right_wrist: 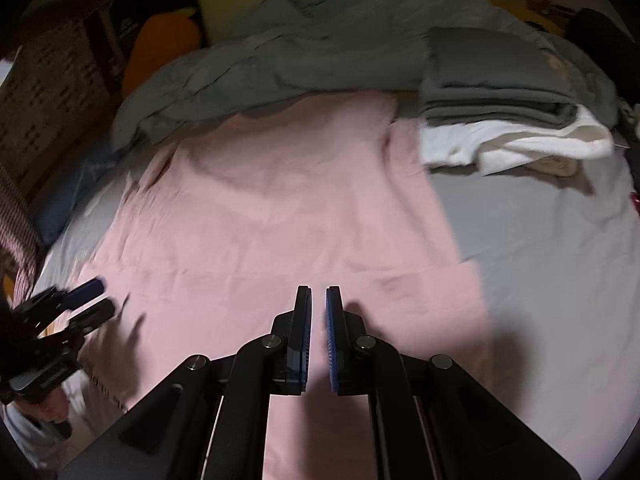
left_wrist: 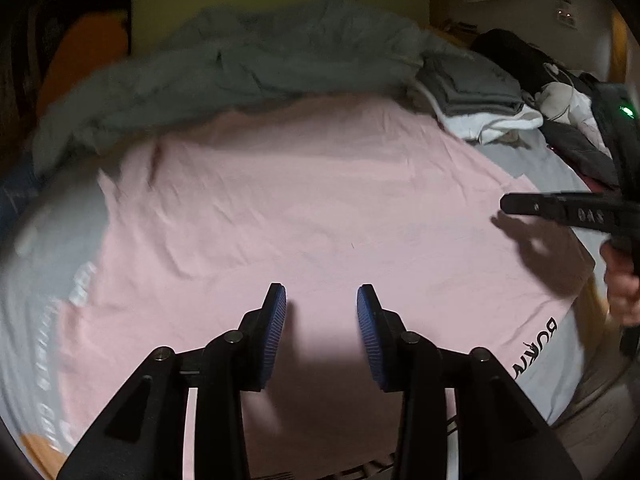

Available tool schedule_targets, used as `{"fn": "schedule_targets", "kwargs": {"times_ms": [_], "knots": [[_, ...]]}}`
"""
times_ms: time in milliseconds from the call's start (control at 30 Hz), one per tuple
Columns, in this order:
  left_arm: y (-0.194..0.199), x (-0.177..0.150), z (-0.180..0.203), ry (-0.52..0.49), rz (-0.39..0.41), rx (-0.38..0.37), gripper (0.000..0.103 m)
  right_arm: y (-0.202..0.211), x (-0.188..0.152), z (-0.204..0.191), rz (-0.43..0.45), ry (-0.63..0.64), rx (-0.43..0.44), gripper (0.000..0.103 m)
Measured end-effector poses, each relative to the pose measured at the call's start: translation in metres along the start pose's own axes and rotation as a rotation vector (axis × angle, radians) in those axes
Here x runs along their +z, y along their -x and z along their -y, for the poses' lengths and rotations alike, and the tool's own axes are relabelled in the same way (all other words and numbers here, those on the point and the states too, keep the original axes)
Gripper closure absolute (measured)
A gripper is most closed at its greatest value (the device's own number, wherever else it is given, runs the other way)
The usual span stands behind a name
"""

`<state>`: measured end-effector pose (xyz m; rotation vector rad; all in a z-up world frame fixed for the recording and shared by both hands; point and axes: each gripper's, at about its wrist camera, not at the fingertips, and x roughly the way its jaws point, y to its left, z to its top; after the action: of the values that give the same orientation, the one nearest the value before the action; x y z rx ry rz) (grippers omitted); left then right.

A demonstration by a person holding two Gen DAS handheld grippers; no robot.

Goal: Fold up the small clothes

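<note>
Grey bedding [right_wrist: 560,264] was covered by a pink garment [left_wrist: 320,208], spread flat. Both tools were held above it: left gripper [left_wrist: 322,332] parted and empty, right gripper [right_wrist: 319,336] pressed together (nothing pinched). Creases could be trapped if folded unsmoothed.

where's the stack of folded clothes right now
The folded stack sits at the upper right in both wrist views, on the grey bedsheet, just past the pink garment's far right corner, against the rumpled grey duvet.
</note>
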<state>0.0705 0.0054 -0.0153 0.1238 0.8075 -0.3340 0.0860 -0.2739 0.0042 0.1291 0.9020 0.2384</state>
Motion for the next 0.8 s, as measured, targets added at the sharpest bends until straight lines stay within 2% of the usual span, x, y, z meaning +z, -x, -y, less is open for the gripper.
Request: {"fn": "schedule_targets", "kwargs": {"times_ms": [100,200,300,400,500,600,700,800], "knots": [[-0.012,-0.008,-0.005,0.042,-0.044,0.011,0.067,-0.010,-0.010,-0.011,-0.048,0.010,0.034,0.098],[-0.005,-0.020,-0.003,0.052,-0.032,0.029,0.067,-0.020,-0.024,-0.017,-0.092,0.028,0.025,0.098],[0.000,-0.034,-0.007,0.099,-0.019,0.014,0.066,-0.013,-0.036,-0.022,-0.059,0.072,-0.004,0.098],[0.008,-0.043,-0.009,0.123,0.036,0.021,0.067,-0.007,-0.045,-0.021,-0.034,0.074,-0.007,0.098],[0.018,-0.054,-0.001,0.104,0.124,0.058,0.067,0.003,-0.052,-0.016,0.032,0.040,-0.025,0.097],[0.028,-0.064,0.012,0.067,0.178,0.052,0.067,0.021,-0.060,-0.022,0.137,0.037,-0.030,0.097],[0.039,-0.074,0.025,0.034,0.215,0.051,0.067,0.034,-0.077,-0.037,0.188,0.054,-0.001,0.097],[0.041,-0.084,0.036,0.023,0.204,0.048,0.067,0.037,-0.095,-0.053,0.192,0.078,-0.013,0.097]]}}
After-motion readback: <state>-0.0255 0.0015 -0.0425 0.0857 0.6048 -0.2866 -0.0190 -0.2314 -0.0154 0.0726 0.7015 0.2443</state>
